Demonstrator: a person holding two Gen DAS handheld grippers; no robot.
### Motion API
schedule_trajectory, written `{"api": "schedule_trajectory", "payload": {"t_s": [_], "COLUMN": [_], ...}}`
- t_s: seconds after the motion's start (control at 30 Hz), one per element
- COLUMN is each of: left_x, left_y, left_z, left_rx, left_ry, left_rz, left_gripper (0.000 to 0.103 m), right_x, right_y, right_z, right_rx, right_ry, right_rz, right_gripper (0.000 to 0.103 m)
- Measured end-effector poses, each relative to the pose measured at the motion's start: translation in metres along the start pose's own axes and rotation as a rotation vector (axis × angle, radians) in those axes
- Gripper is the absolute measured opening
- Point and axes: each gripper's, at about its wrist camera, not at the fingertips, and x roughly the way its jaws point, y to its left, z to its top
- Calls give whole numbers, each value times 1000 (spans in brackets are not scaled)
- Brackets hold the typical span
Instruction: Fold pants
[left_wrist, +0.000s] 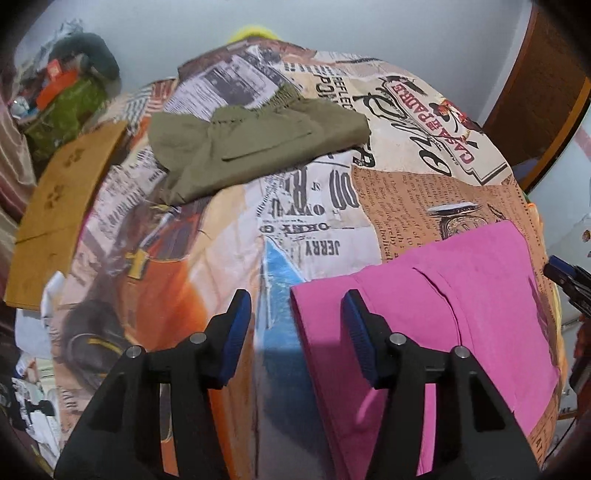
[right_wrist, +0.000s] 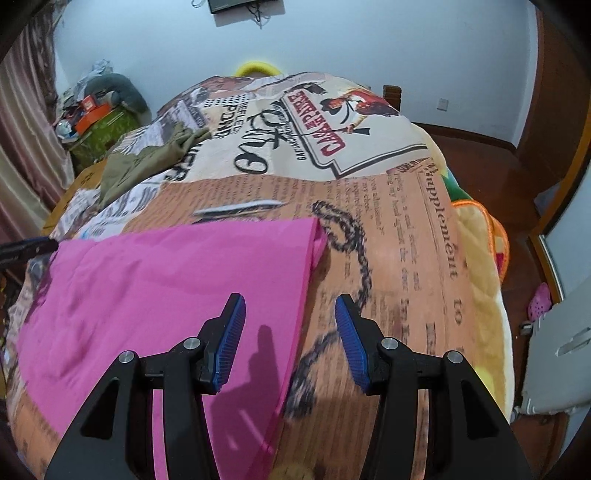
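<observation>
Pink pants (left_wrist: 461, 314) lie folded flat on the newspaper-print bedspread (left_wrist: 314, 206). My left gripper (left_wrist: 295, 332) is open and empty above their left edge. In the right wrist view the pink pants (right_wrist: 166, 295) fill the lower left, and my right gripper (right_wrist: 290, 332) is open and empty above their right edge. Folded olive-green pants (left_wrist: 251, 147) lie further back on the bed; they also show in the right wrist view (right_wrist: 147, 162) at the far left. The other gripper's tip (left_wrist: 565, 273) shows at the right edge of the left wrist view.
A brown cardboard sheet (left_wrist: 62, 206) lies at the bed's left edge. A cluttered pile with a green bag (right_wrist: 103, 125) stands at the back left by a curtain. A yellow blanket edge (right_wrist: 480, 258) hangs on the right, above a wooden floor (right_wrist: 480, 166).
</observation>
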Motion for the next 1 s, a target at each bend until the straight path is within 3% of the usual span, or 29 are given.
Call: {"api": "schedule_trajectory", "payload": {"t_s": [0.2, 0.47, 0.67, 0.73, 0.8, 0.83, 0.87, 1.0], "left_x": [22, 27, 25, 23, 21, 19, 18, 21], "left_y": [1, -2, -11, -14, -18, -21, -24, -32], "left_z": [2, -4, -6, -6, -7, -8, -9, -16], "left_rx": [-40, -48, 5, 27, 51, 71, 91, 139], "left_ry": [47, 56, 40, 26, 4, -14, -33, -58], "left_rz": [-17, -92, -66, -46, -12, 14, 44, 138], "left_gripper": [53, 22, 12, 8, 6, 4, 4, 5], "right_x": [30, 60, 73, 73, 72, 74, 76, 80], "right_y": [-11, -20, -11, -9, -6, -4, -1, 8], "right_z": [16, 34, 34, 34, 34, 35, 34, 29], "right_rx": [12, 32, 8, -12, -30, -52, -87, -171], "right_ry": [14, 24, 24, 17, 12, 21, 30, 24], "right_rz": [-2, 36, 66, 64, 55, 41, 7, -62], "right_gripper": [47, 47, 46, 40, 28, 12, 8, 7]}}
